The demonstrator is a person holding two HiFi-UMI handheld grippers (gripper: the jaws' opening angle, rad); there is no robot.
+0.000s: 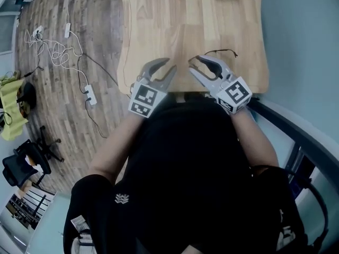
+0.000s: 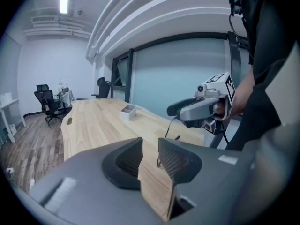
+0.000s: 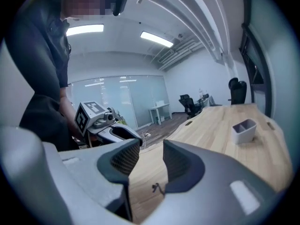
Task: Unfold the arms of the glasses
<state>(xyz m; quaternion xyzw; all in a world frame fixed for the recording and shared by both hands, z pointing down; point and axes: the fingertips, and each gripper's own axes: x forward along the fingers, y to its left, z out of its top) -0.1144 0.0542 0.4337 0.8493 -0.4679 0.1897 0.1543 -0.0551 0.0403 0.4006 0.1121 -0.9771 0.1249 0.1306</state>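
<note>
Reaching for the glasses (image 1: 221, 52), which lie on the table (image 1: 175, 25) just past your right gripper (image 1: 193, 63), go slow; it and your left gripper (image 1: 172, 64) both have jaws apart with nothing in them. The frame looks very thin, though it is hard to see, so pinch it softly and swing each arm out gently.

We hold the left tool (image 1: 170, 65) and the right tool (image 1: 190, 65) side by side at the middle of the head view, tips angled toward each other. Each tool's jaws stand apart with nothing between them. Our forearms (image 1: 111, 147) run down toward the lower frame.
</note>
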